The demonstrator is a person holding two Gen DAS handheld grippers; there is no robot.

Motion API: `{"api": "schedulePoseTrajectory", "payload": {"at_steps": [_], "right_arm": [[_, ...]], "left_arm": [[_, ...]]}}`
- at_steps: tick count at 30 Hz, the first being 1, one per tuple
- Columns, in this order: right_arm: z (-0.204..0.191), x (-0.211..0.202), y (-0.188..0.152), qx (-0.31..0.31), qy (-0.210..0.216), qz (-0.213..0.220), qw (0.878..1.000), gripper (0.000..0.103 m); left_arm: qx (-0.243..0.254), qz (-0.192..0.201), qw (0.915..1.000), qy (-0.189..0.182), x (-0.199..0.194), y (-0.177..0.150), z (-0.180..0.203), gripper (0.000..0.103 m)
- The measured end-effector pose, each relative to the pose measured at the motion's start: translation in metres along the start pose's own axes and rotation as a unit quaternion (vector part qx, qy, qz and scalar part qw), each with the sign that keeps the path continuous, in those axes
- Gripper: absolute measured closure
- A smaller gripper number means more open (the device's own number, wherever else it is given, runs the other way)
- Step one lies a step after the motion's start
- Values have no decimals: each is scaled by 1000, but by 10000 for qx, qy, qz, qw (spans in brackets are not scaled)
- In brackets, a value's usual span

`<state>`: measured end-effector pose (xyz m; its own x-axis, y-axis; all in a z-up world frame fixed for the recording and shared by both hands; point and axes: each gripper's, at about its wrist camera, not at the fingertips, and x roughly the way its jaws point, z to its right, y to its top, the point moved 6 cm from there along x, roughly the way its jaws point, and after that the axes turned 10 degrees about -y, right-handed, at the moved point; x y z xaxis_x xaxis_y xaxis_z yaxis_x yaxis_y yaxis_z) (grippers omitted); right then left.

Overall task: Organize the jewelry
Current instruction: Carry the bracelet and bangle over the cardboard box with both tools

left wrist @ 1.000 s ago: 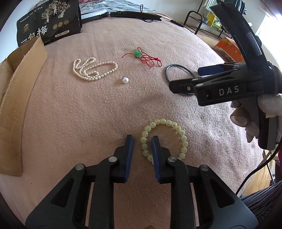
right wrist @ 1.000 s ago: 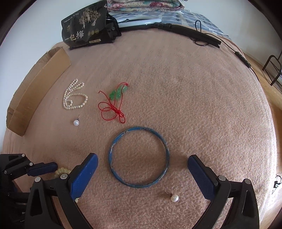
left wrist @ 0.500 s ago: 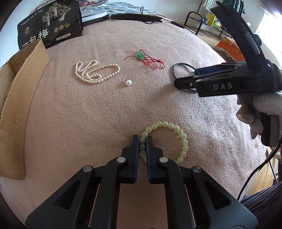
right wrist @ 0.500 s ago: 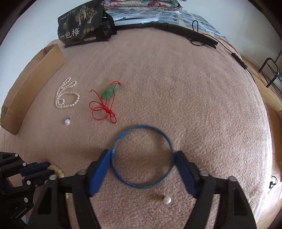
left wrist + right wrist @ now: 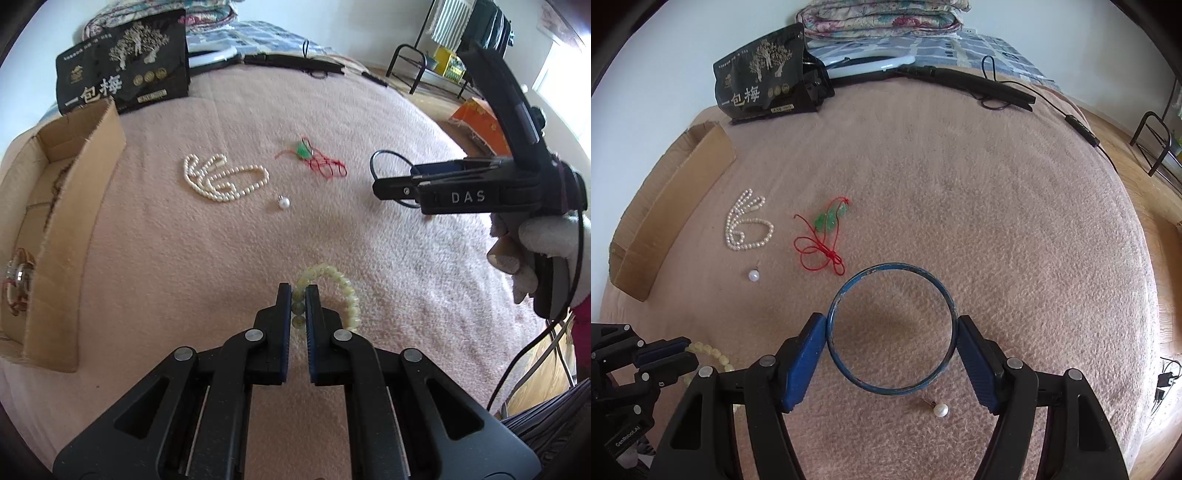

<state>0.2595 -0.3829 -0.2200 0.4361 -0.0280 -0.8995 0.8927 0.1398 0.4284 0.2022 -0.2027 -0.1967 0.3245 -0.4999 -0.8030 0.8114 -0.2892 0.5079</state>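
Over at the blanket's left edge sits your open cardboard box (image 5: 62, 206), a watch (image 5: 18, 277) lying inside near its front end. Behind it, at the far-left corner, a black snack pouch (image 5: 123, 79) stands upright.

Moving right across the pink blanket (image 5: 997, 206): the pearl necklace (image 5: 221, 179) lies in loose loops just right of the box, and a single pearl earring (image 5: 283, 202) sits just beside the strand's near end. Next along, the red cord with its green jade pendant (image 5: 823, 236) is tangled, apart from the pearls.

Your left gripper (image 5: 298, 306) has its jaws nearly together, pinching the left side of the pale green bead bracelet (image 5: 347, 291); the remaining beads arc out to the right, and whether they touch the blanket near its front edge I cannot tell.

Further right, your right gripper (image 5: 892, 345) is spread wide, both blue pads pressed against the outside of the blue bangle (image 5: 892, 328), one pad on each side. The bangle looks tilted with a shadow beneath it, though whether it is clear of the blanket I cannot tell. A second pearl earring (image 5: 940, 410) lies just in front of the bangle, between the fingers.

At the far edge, a black wand with a cable (image 5: 971, 83) lies across.
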Motion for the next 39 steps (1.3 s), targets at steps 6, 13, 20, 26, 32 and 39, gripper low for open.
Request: {"api": "schedulePoseTrajectory", "payload": {"at_steps": [6,13,20,26,32,39], "right_arm": [[-5,-19,5,48,58,202,9998,30],[-19,-48,13,76,184,512,9985,30],[-38,-68,20,190,363,734,9965,30],[-62,-81,25,218,613,888,9939,30],[-93,-91,31,21,750,1009,9921,30],[-139,-99,40,-268,1039,1060,9886,30]], "left_arm": [[86,278,9996,18,-27,6,2,98],[88,551,9984,43,-58,8,-6,98],[40,769,9970,98,-86,11,-19,98],[-85,957,9951,226,-112,18,-41,98],[-302,1145,9920,441,-138,29,-80,98],[-645,1377,9857,723,-166,49,-136,98]]}}
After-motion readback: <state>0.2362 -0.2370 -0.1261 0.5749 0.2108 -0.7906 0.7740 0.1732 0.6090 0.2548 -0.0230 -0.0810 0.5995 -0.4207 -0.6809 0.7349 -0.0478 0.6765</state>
